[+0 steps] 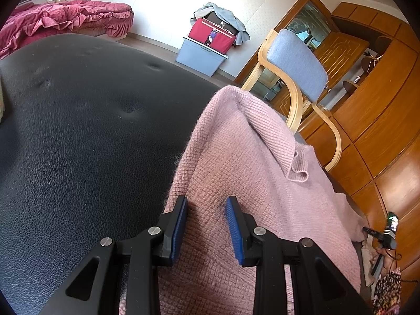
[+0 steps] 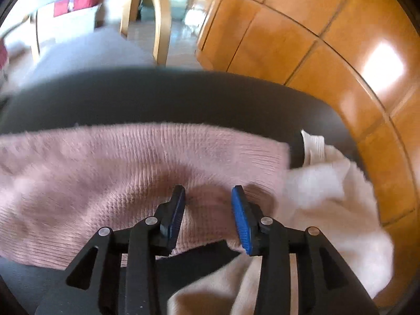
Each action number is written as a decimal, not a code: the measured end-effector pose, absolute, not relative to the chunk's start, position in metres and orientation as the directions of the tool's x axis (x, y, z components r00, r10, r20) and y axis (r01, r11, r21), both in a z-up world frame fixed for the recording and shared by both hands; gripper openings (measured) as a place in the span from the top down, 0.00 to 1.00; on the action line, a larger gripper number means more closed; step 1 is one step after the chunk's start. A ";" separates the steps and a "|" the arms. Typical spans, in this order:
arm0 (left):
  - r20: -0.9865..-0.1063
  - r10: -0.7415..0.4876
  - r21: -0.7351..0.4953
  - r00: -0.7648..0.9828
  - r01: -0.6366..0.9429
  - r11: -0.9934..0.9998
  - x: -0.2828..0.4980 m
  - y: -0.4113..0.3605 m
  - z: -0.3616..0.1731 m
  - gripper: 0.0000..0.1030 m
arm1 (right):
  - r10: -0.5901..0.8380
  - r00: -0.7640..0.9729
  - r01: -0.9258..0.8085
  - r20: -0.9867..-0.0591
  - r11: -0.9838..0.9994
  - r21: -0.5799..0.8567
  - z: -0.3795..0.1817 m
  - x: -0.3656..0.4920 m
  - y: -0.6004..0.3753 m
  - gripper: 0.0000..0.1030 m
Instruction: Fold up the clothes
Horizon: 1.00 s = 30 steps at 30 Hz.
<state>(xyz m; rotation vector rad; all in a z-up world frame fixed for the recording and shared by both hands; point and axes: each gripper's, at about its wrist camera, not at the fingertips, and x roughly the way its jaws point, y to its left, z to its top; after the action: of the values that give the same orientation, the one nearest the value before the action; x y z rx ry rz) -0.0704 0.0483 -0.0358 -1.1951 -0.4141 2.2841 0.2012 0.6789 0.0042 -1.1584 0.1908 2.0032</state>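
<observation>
We are looking at a right wrist view that is smeared by blur, so the far edge of the black leather surface (image 2: 183, 97) and the wooden chair legs beyond it are hard to make out. The pink knit sweater (image 1: 252, 173) is lying on that black surface (image 1: 78, 131), bunched up into a ridge with a ribbed end flopping over; its lower part is running out of the bottom of the left wrist view, cut off by the frame. Our left gripper (image 1: 206, 228) is hovering with its blue-padded jaws spread apart, the sweater's left edge passing between them without being pinched. Our right gripper (image 2: 208, 218) is likewise standing with jaws apart over the near hem of the pink sweater (image 2: 131, 170), nothing clamped. Just beside the sweater on the right, a cream garment (image 2: 328, 197) is lying partly under the gripper, its outline blurred and its lower portion hidden. To the left of the sweater the black surface is stretching wide and bare. A blue-backed wooden chair (image 1: 296, 63) and wood-panelled cabinets (image 1: 380, 120) are standing close along the right side.
</observation>
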 end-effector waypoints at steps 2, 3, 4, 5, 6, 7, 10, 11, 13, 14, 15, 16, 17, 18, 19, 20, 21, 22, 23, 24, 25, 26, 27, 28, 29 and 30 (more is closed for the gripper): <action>-0.667 0.575 -0.487 -0.473 -0.308 -0.818 -0.070 0.048 -0.036 0.71 | 0.549 -0.371 -0.687 -0.749 -0.705 -0.177 0.023 0.197 0.653 0.61; -0.668 0.574 -0.484 -0.474 -0.309 -0.819 -0.070 0.048 -0.035 0.71 | 0.539 -0.426 -0.674 -0.727 -0.725 -0.144 0.033 0.193 0.639 0.61; -0.668 0.572 -0.482 -0.475 -0.309 -0.820 -0.070 0.048 -0.035 0.71 | 0.510 -0.485 -0.645 -0.710 -0.757 -0.104 0.040 0.189 0.619 0.61; -0.669 0.572 -0.482 -0.475 -0.309 -0.820 -0.070 0.048 -0.035 0.71 | 0.457 -0.550 -0.600 -0.699 -0.798 -0.050 0.046 0.180 0.598 0.61; -0.668 0.572 -0.482 -0.476 -0.309 -0.820 -0.070 0.048 -0.035 0.71 | 0.396 -0.612 -0.548 -0.684 -0.836 0.007 0.052 0.170 0.578 0.61; -0.668 0.571 -0.481 -0.477 -0.309 -0.820 -0.070 0.047 -0.035 0.71 | 0.320 -0.664 -0.484 -0.676 -0.873 0.062 0.055 0.158 0.557 0.61; -0.670 0.567 -0.476 -0.480 -0.309 -0.823 -0.069 0.047 -0.034 0.71 | 0.099 -0.730 -0.306 -0.676 -0.932 0.194 0.052 0.112 0.497 0.61; -0.671 0.564 -0.471 -0.481 -0.310 -0.826 -0.069 0.047 -0.034 0.71 | 0.055 -0.731 -0.269 -0.680 -0.939 0.213 0.047 0.098 0.481 0.61; -0.673 0.559 -0.464 -0.484 -0.312 -0.829 -0.068 0.048 -0.033 0.71 | -0.013 -0.721 -0.210 -0.693 -0.949 0.235 0.036 0.070 0.451 0.61; -0.675 0.557 -0.461 -0.485 -0.312 -0.831 -0.068 0.048 -0.033 0.71 | -0.046 -0.714 -0.180 -0.699 -0.952 0.247 0.030 0.055 0.436 0.61; -0.676 0.555 -0.459 -0.485 -0.313 -0.832 -0.068 0.048 -0.033 0.71 | -0.079 -0.706 -0.151 -0.704 -0.954 0.259 0.024 0.041 0.422 0.61; -0.677 0.554 -0.457 -0.486 -0.313 -0.833 -0.068 0.049 -0.033 0.71 | -0.113 -0.697 -0.121 -0.708 -0.955 0.271 0.018 0.027 0.407 0.61; -0.678 0.552 -0.454 -0.486 -0.313 -0.834 -0.068 0.049 -0.033 0.71 | -0.145 -0.687 -0.092 -0.712 -0.954 0.284 0.012 0.013 0.392 0.61; -0.679 0.551 -0.452 -0.486 -0.314 -0.835 -0.068 0.050 -0.033 0.71 | -0.178 -0.675 -0.063 -0.716 -0.953 0.296 0.007 -0.001 0.377 0.61; -0.679 0.549 -0.451 -0.486 -0.314 -0.836 -0.068 0.050 -0.033 0.71 | -0.179 -0.666 -0.056 -0.724 -0.956 0.288 -0.001 -0.008 0.370 0.61; -0.680 0.549 -0.451 -0.487 -0.314 -0.836 -0.067 0.052 -0.033 0.71 | -0.145 -0.656 -0.066 -0.740 -0.966 0.248 -0.010 -0.014 0.364 0.61; -0.680 0.549 -0.451 -0.486 -0.313 -0.836 -0.067 0.053 -0.033 0.71 | -0.091 -0.646 -0.080 -0.758 -0.979 0.185 -0.017 -0.017 0.360 0.61; -0.679 0.552 -0.454 -0.484 -0.314 -0.834 -0.067 0.053 -0.033 0.71 | -0.017 -0.639 -0.088 -0.769 -0.992 0.095 -0.024 -0.018 0.358 0.61; -0.678 0.557 -0.457 -0.480 -0.317 -0.831 -0.068 0.053 -0.034 0.71 | 0.010 -0.643 -0.087 -0.766 -0.994 0.060 -0.025 -0.016 0.360 0.61; -0.678 0.558 -0.458 -0.478 -0.319 -0.830 -0.068 0.054 -0.033 0.71 | 0.019 -0.650 -0.083 -0.759 -0.995 0.046 -0.025 -0.014 0.363 0.61; -0.680 0.558 -0.457 -0.476 -0.321 -0.830 -0.069 0.054 -0.033 0.71 | 0.061 -0.657 -0.124 -0.751 -0.992 0.028 -0.024 -0.009 0.369 0.61; -0.681 0.558 -0.455 -0.474 -0.323 -0.830 -0.069 0.054 -0.033 0.71 | 0.063 -0.661 -0.144 -0.748 -0.989 0.045 -0.024 -0.007 0.375 0.61; -0.685 0.558 -0.453 -0.468 -0.327 -0.830 -0.071 0.056 -0.032 0.71 | 0.047 -0.665 -0.152 -0.746 -0.986 0.073 -0.025 -0.005 0.380 0.61; -0.686 0.570 -0.458 -0.452 -0.340 -0.821 -0.073 0.055 -0.030 0.71 | 0.032 -0.669 -0.161 -0.743 -0.982 0.102 -0.026 -0.004 0.385 0.61; -0.687 0.581 -0.463 -0.436 -0.353 -0.813 -0.076 0.055 -0.028 0.71 | 0.027 -0.671 -0.166 -0.741 -0.979 0.115 -0.026 -0.003 0.388 0.61; -0.685 0.594 -0.471 -0.422 -0.366 -0.802 -0.078 0.053 -0.026 0.71 | 0.035 -0.671 -0.169 -0.741 -0.980 0.107 -0.027 -0.003 0.388 0.61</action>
<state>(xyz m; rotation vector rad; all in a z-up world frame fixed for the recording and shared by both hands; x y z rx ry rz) -0.0780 0.0534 -0.0261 -1.2123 -0.3358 2.2265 -0.0031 0.3880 -0.0271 -1.2194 0.2530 2.7619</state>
